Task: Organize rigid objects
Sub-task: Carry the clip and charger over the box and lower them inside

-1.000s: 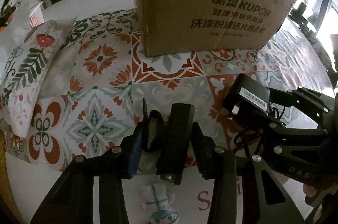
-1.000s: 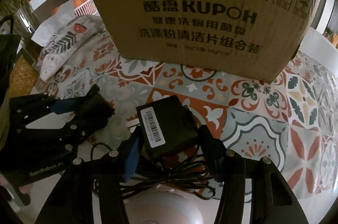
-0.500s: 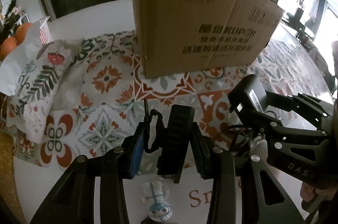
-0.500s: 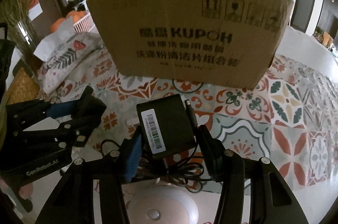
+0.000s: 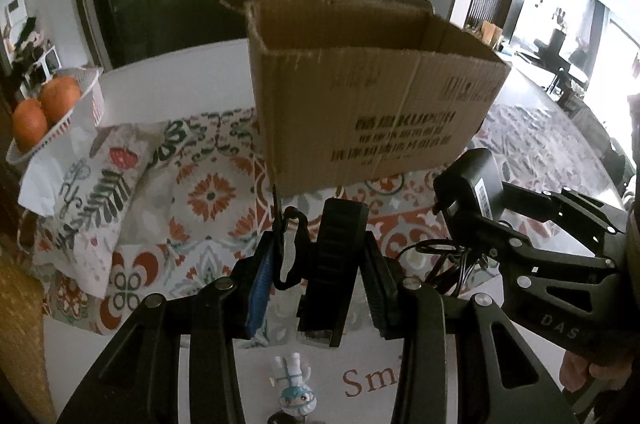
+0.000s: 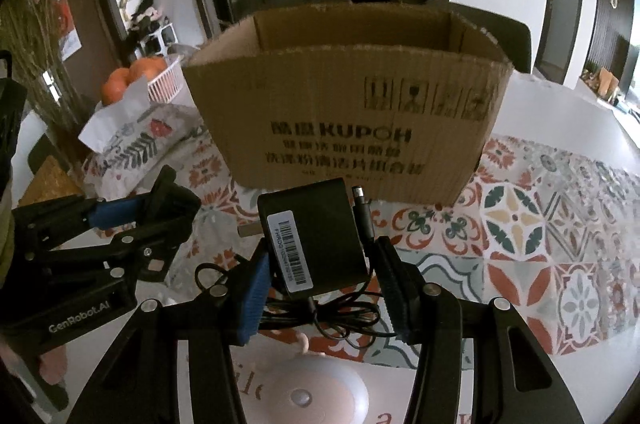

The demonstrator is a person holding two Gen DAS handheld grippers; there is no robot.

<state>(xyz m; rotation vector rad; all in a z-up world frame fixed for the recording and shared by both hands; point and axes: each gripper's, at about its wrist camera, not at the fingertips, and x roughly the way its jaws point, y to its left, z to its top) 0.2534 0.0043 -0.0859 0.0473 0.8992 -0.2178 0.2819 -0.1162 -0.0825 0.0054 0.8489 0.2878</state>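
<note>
Above the tablecloth (image 6: 560, 224), both loaded tools now face the box's (image 6: 352, 112) open top

A white table (image 5: 168, 80) carries a patterned cloth (image 6: 560, 224); a cardboard box (image 6: 352, 112) and a pillow (image 5: 92, 192) lie on the cloth.

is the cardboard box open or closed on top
Open. The cardboard box shows no flaps across its top; both wrist views look past the front rim onto its inner back wall. Whether anything lies inside cannot be told, as the front wall hides the bottom.
</note>
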